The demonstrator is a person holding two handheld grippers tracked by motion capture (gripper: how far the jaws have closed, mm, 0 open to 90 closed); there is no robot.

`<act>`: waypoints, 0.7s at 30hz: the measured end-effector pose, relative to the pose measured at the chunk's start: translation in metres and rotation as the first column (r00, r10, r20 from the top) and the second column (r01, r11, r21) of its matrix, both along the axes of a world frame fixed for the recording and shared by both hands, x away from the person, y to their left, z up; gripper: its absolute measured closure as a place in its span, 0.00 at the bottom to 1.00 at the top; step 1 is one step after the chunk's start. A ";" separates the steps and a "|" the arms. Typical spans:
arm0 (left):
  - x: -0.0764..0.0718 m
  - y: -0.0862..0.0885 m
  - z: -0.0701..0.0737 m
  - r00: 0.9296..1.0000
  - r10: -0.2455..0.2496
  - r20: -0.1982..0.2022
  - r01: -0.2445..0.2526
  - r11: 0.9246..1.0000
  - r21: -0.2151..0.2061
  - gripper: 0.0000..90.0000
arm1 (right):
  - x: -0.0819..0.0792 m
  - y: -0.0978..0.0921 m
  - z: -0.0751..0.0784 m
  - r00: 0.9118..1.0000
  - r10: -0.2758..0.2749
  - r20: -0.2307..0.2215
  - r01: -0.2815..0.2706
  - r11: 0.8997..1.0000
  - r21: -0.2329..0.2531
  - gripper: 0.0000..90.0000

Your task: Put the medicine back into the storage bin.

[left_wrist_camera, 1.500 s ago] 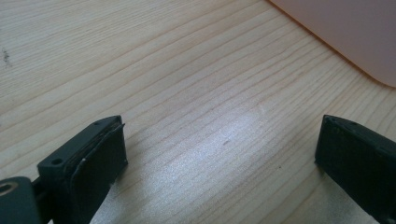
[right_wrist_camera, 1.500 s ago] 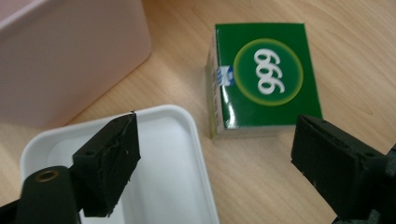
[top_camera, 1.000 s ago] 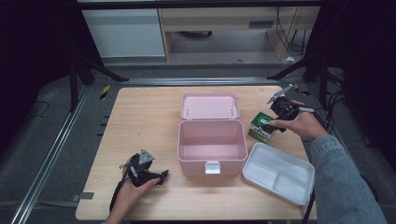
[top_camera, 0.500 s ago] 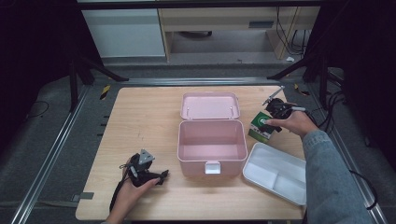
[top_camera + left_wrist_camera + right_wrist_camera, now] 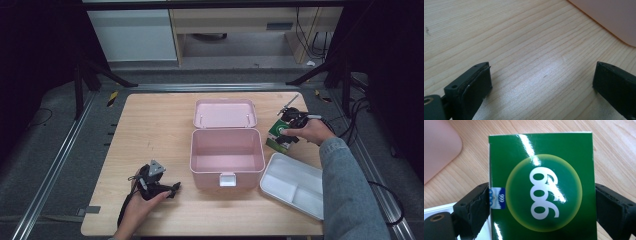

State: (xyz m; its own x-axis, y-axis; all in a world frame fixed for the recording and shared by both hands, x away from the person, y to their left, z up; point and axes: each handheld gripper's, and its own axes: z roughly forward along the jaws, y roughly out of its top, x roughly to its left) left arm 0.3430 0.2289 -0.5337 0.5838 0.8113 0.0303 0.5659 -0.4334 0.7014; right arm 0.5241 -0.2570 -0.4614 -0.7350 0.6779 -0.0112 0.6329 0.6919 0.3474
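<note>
High view: the green box [image 5: 278, 135] lies on the bench [image 5: 150, 130], just right of the open pink case [image 5: 227, 156] and just above the white tray [image 5: 295, 185]. The right tool [image 5: 289, 126] sits at the box, so the right hand [image 5: 312, 131] is much the nearer one. The left tool [image 5: 161, 186] rests low on the bench, left of the case and well apart from the box. The case's open tub lies to the left of the box, so I judge any carry would run leftward and over the case wall. The lid [image 5: 225, 113] stands back behind the tub.

Left gripper view: the left tool [image 5: 544, 82] stands wide open with bare bench between its jaws and nothing held. A corner of the pink case [image 5: 609, 17] shows at the upper right, a little way off.

Right gripper view: the box [image 5: 541, 187] lies straight ahead of the right tool [image 5: 541, 207], its long axis running along the tool's line of sight, away from the camera. The jaws stand either side of its narrow width. The left pad meets the box's edge at a small blue label [image 5: 498, 198], and the right pad sits at the other edge. Contact looks made, but I cannot tell how firm the squeeze is. A corner of the case [image 5: 439, 147] lies at the upper left, and a strip of the tray [image 5: 439, 210] at the lower left.
</note>
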 end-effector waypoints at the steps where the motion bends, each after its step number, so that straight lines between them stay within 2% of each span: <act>1: 0.000 0.000 0.000 1.000 0.000 0.000 0.000 1.000 0.000 0.01 | 0.001 0.000 -0.001 1.000 -0.005 -0.006 0.005 1.000 -0.001 0.11; 6: 0.000 0.000 0.000 1.000 0.000 0.000 0.000 1.000 0.000 0.01 | 0.006 -0.002 -0.007 0.999 -0.021 -0.049 0.021 1.000 0.007 0.10; 9: 0.000 0.000 0.000 1.000 0.000 0.000 0.000 1.000 0.000 0.01 | 0.006 -0.002 -0.008 0.999 -0.007 -0.050 0.007 1.000 0.013 0.13; 15: 0.000 0.000 0.000 1.000 0.000 0.000 0.000 1.000 0.000 0.01 | 0.004 0.002 -0.004 1.000 0.000 -0.028 -0.001 1.000 -0.013 0.18; 21: 0.000 0.000 0.000 1.000 0.000 0.000 0.000 1.000 0.000 0.01 | 0.000 0.002 0.004 1.000 0.004 0.000 -0.004 1.000 -0.012 0.18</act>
State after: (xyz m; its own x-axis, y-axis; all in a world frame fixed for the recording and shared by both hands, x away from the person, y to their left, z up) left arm 0.3430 0.2289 -0.5337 0.5837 0.8114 0.0302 0.5661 -0.4333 0.7013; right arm 0.5240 -0.2551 -0.4575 -0.7376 0.6750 -0.0193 0.6303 0.6985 0.3389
